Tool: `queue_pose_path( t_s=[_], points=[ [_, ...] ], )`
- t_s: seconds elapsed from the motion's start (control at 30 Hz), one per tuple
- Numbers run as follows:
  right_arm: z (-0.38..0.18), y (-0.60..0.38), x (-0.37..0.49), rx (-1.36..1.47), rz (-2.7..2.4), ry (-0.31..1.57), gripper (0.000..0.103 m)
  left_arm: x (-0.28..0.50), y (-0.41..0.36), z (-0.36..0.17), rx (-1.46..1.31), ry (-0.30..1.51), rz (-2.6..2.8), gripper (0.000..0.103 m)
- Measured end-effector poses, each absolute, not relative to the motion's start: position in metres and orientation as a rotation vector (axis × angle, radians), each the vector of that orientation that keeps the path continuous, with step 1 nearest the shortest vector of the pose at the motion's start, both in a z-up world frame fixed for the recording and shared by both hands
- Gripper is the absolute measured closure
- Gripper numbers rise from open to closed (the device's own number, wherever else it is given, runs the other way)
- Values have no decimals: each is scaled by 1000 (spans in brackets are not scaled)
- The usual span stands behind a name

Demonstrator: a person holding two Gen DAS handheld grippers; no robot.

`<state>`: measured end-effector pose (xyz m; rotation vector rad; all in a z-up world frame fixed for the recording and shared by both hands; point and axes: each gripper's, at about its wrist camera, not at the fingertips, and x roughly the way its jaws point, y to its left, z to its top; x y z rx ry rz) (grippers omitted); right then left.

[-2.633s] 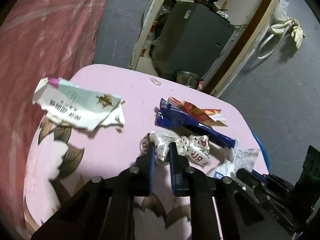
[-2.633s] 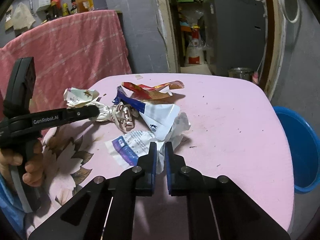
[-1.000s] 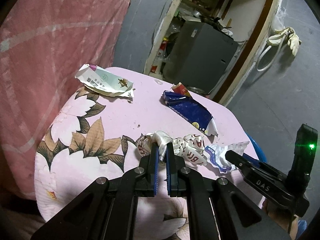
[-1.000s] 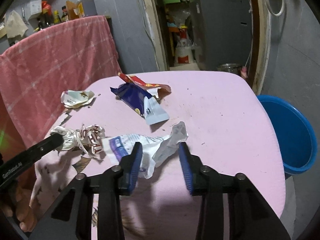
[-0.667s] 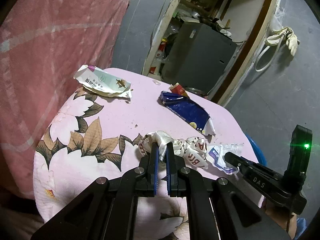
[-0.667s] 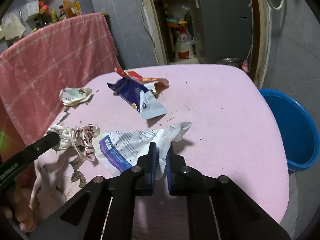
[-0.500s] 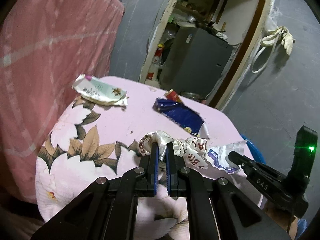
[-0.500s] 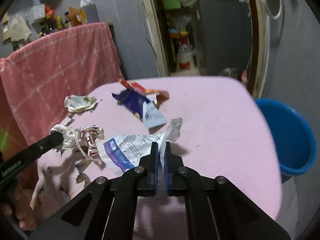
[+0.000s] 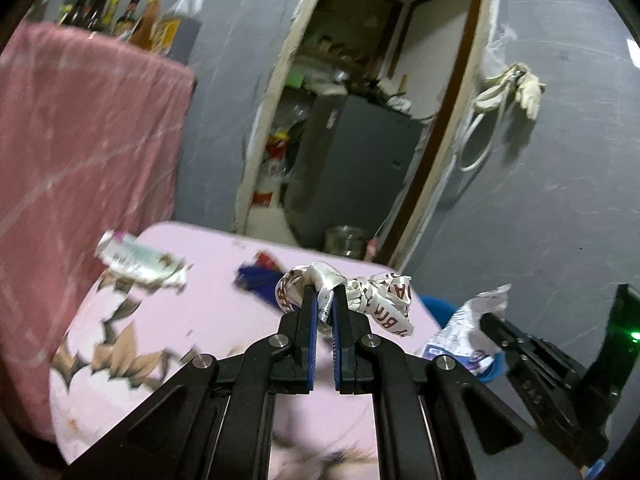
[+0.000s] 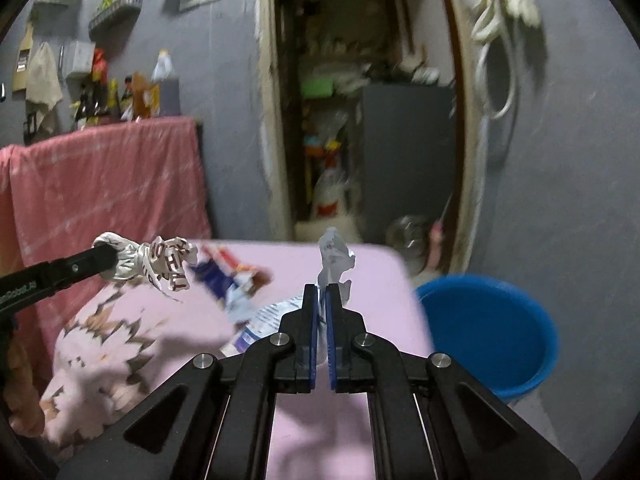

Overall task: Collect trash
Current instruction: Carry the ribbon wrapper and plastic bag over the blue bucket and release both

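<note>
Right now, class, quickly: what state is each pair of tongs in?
Left tongs: shut on the crumpled ribbon wrapper.
Right tongs: shut on the white printed bag.

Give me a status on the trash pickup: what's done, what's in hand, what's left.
Done: nothing visibly binned; what shows of the blue tub looks empty. In hand: the left gripper is shut on the crumpled white ribbon, the right gripper on the white wrapper, both lifted off the pink table. Left: the blue packet and the white carton.
</note>
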<state>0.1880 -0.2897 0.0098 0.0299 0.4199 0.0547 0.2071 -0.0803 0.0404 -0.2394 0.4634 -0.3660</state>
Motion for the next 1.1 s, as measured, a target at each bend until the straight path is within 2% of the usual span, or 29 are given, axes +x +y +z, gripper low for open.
queue_pose_path(
  t_s=[0.27, 0.5, 0.7, 1.1],
  points=[
    [54, -334, 167, -47, -70, 200, 101, 225, -143, 60, -243, 361, -453, 99],
    [61, -385, 168, -51, -174, 96, 101, 246, -216, 64, -196, 314, -510, 99],
    [41, -432, 186, -4, -246, 119, 101, 274, -272, 51, -163, 367, -561, 99],
    [-21, -488, 207, 84, -295, 281, 101, 322, -353, -11, -42, 618, -578, 98]
  ],
)
